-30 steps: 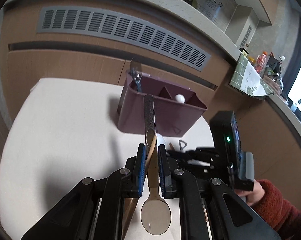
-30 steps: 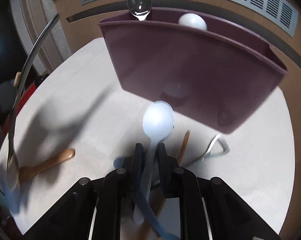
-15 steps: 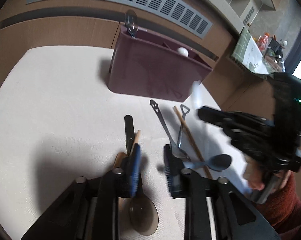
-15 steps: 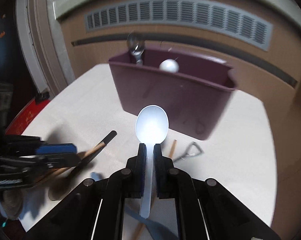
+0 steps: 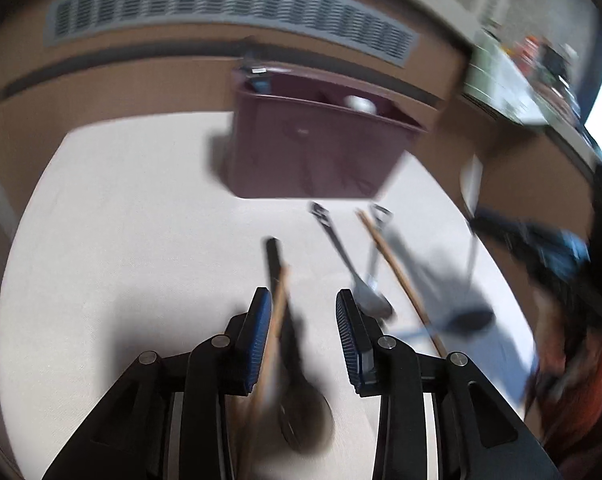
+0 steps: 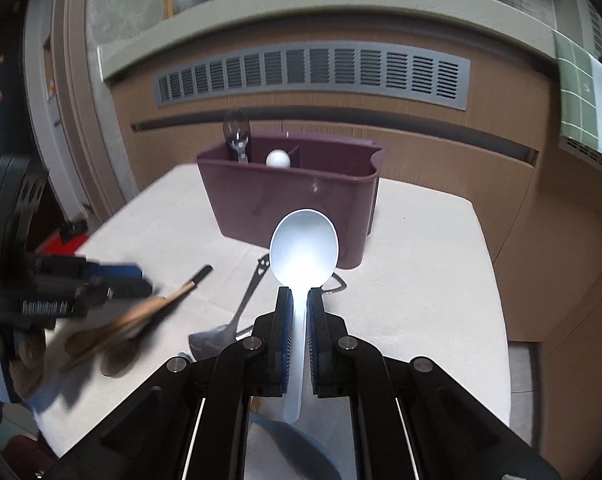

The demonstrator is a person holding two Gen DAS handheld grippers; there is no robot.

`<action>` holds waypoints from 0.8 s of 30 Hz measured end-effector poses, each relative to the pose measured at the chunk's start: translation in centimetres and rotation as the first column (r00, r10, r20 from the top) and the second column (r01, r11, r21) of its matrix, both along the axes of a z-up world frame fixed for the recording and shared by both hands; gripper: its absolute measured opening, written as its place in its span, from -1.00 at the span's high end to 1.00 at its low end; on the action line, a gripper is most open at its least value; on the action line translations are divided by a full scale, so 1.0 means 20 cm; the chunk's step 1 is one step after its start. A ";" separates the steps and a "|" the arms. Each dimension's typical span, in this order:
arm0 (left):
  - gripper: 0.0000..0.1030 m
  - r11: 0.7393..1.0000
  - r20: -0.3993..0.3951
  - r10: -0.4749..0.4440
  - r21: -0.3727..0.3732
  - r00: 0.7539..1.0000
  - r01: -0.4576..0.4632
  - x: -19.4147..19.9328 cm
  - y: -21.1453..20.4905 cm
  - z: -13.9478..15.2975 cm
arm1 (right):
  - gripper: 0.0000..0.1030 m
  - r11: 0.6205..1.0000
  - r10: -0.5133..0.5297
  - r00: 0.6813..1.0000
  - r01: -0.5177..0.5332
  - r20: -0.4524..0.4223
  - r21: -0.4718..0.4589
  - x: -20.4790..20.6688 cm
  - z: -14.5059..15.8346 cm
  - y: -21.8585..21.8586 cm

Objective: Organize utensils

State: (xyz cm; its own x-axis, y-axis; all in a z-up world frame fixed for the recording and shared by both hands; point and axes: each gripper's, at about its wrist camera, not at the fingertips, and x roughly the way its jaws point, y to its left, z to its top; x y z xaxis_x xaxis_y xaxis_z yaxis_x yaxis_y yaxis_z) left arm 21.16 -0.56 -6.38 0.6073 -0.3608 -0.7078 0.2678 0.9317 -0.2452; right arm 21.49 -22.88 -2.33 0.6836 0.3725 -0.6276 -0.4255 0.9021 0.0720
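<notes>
Blurred wooden spoon [image 5: 276, 320] handle crosses opening left tool [image 5: 303, 308]; bowl hidden.

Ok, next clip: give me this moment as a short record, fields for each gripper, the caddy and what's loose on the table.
right gripper: shut on white spoon, bowl up, facing caddy
left gripper: jaws opening, over wooden spoon and dark spoon, neither gripped
caddy: maroon, upright, holds a clear spoon and a white one
table: several more utensils lying loose

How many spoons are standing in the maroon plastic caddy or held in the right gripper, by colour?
White plastic spoons: 2 (held white spoon in the right gripper, caddy white spoon)
Clear plastic spoon: 1
Total: 3
</notes>
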 end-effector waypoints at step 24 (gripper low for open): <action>0.30 0.995 -0.086 0.096 0.003 0.992 -0.096 -0.19 -0.04 -0.20 | 0.88 1.000 0.014 0.999 -0.015 0.030 0.025 -0.14 0.09 -0.01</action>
